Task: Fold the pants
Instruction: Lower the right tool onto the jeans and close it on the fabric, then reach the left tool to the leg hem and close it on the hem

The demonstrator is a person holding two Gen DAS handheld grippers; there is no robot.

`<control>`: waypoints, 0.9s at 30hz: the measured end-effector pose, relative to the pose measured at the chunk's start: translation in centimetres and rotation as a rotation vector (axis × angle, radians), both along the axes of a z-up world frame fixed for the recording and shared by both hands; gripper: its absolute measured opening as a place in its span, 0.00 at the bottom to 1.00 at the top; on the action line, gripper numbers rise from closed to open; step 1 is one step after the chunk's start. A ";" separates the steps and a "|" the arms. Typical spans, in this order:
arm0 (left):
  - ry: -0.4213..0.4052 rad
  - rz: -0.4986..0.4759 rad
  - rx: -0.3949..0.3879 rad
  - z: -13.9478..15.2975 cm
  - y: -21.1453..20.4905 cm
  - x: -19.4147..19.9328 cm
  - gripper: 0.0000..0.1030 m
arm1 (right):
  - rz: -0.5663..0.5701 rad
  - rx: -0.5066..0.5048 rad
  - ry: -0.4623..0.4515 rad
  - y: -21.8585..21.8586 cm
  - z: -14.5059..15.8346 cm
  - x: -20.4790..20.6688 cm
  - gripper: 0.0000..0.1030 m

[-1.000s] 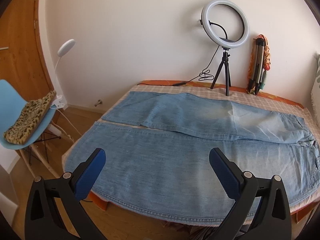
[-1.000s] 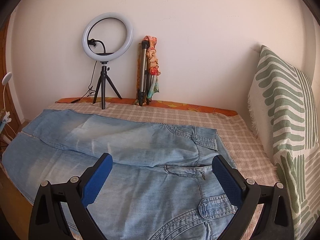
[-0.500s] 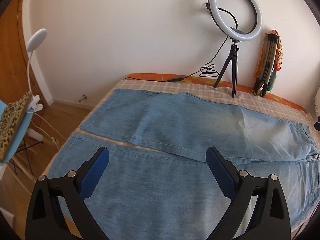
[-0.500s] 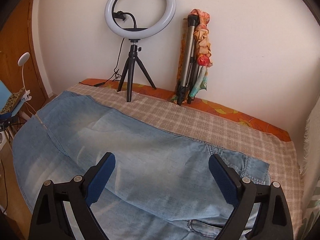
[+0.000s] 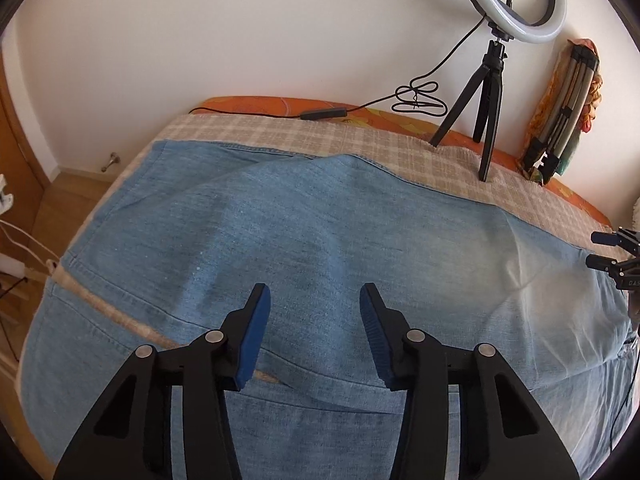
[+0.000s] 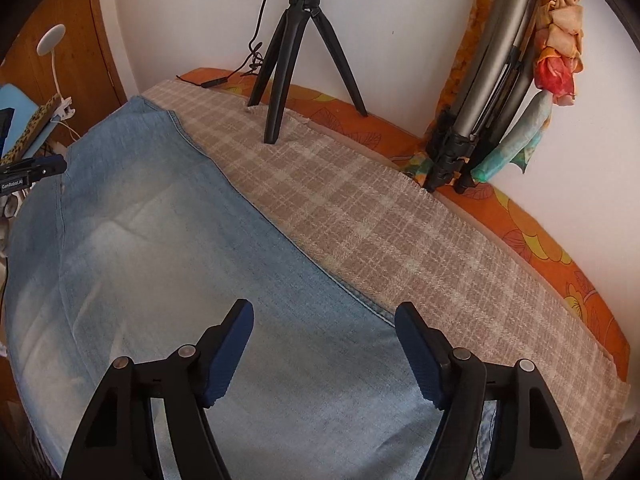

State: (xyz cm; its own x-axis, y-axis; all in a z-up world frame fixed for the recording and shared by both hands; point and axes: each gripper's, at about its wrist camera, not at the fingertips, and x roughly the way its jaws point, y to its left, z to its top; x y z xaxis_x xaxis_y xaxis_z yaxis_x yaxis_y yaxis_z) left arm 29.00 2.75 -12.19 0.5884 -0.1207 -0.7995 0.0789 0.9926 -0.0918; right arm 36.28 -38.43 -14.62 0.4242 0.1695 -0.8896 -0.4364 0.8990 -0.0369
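The light-blue pants (image 5: 320, 224) are lying spread flat across the checked blanket (image 6: 400, 216) on the bed. The left gripper (image 5: 314, 308) is pointing down over one leg, its jaws closing with nothing pinched between them. The right gripper (image 6: 324, 326) is hovering over the paler denim near the leg's far edge, its jaws also closing on nothing.

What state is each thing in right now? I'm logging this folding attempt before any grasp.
Jeans: spread flat on the bed, legs side by side, unfolded.
Left claw: closing above the denim, nothing gripped.
Right claw: closing over the jeans' far edge, nothing gripped.
Ring light: lit, standing on its tripod.
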 end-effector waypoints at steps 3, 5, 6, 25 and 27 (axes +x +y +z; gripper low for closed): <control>0.022 -0.006 -0.007 -1.1 0.0 0.8 0.32 | 0.007 -0.008 0.044 -0.4 -1.8 1.2 0.69; 0.031 -0.006 -0.003 -1.5 0.1 1.1 0.32 | 0.004 0.004 0.061 -0.9 -2.3 1.7 0.69; 0.034 -0.003 -0.004 -1.7 0.2 1.2 0.32 | 0.006 0.008 0.066 -1.1 -2.5 2.0 0.69; 0.073 0.035 0.008 -3.8 0.6 3.1 0.29 | 0.119 -0.127 0.046 2.6 -2.1 1.0 0.01; 0.077 0.030 0.011 -3.7 0.6 3.1 0.29 | 0.111 -0.144 0.017 2.9 -1.6 0.4 0.01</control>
